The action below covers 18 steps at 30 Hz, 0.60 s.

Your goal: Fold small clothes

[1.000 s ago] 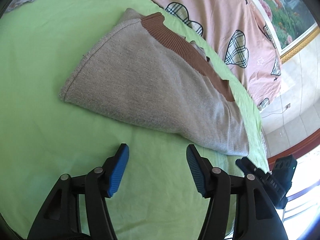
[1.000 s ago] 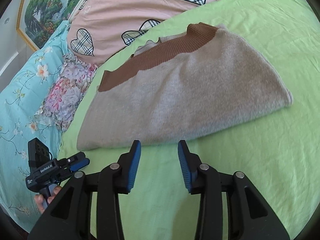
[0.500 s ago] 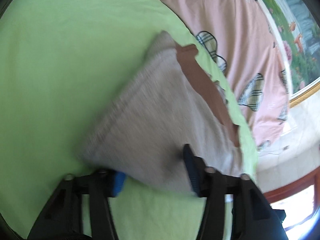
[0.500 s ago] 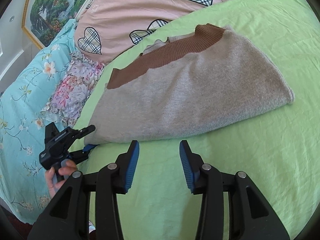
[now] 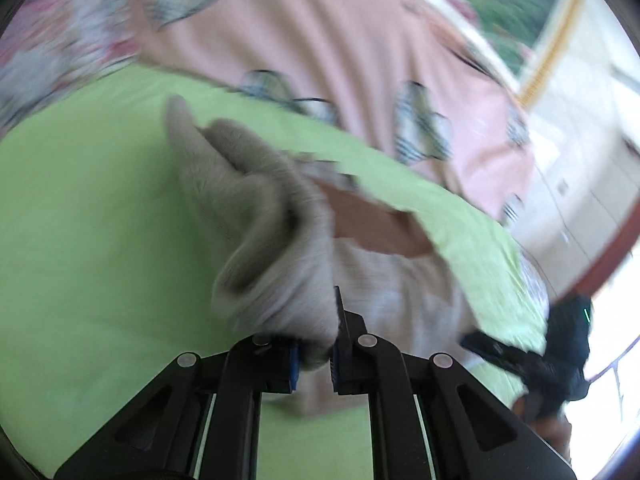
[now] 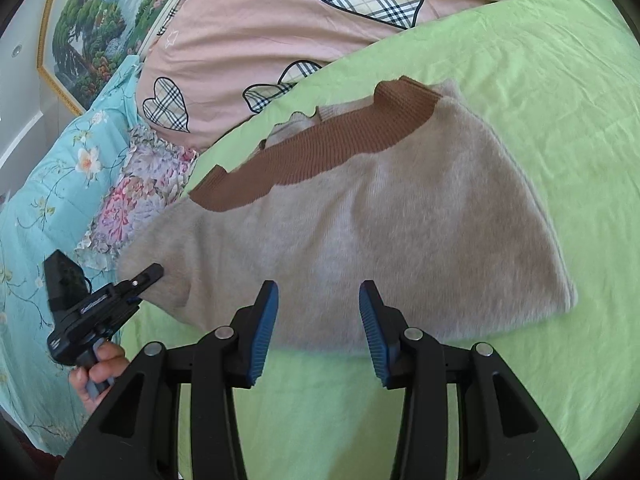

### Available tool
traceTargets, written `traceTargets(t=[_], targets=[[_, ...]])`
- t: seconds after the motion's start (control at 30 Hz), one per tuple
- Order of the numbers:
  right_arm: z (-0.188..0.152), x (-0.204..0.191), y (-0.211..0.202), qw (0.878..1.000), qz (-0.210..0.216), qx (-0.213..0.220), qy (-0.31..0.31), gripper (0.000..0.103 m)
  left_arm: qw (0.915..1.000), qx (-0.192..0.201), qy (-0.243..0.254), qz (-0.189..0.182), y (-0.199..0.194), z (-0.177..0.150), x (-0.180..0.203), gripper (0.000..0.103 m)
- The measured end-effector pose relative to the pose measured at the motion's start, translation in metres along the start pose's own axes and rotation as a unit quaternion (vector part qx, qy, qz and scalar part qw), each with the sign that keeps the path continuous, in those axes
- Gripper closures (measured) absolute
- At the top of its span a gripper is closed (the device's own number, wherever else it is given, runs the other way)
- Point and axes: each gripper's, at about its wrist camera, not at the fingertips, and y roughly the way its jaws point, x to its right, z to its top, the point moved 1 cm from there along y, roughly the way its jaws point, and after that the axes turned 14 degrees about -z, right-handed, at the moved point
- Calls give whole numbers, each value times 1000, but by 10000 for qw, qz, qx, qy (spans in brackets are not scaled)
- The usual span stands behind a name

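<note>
L gripper [image 5: 314, 354] pinching sweater [image 6: 360, 240] corner, lifted; R gripper [image 6: 316, 332] spread, over near edge; long axis runs L-R.

We found no text, label, brand or number that could be read in either view. The side of the left gripper [image 6: 105, 307], seen from the right wrist camera, carried a small pale marking, but it was too small and blurred for us to make out.
</note>
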Motion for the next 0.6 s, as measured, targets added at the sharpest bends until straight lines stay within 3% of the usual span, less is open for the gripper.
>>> traceTargets(t=[0.17, 0.27, 0.33, 0.47, 0.6], targets=[[38, 0, 26, 9981, 517, -337, 62, 55, 9964, -607, 597, -35, 62, -12, 37, 94], [57, -8, 48, 9905, 1218, -632, 114, 41, 9939, -912, 615, -55, 84, -24, 35, 94], [68, -17, 66, 9857, 1462, -830, 99, 33, 9934, -978, 588, -62, 92, -25, 34, 95], [81, -47, 107, 9790, 1553, -1299, -251, 31, 9936, -975, 539, -171, 91, -21, 29, 95], [99, -85, 148, 9663, 1910, -1669, -450, 31, 9928, -1059, 550, -114, 95, -21, 25, 95]])
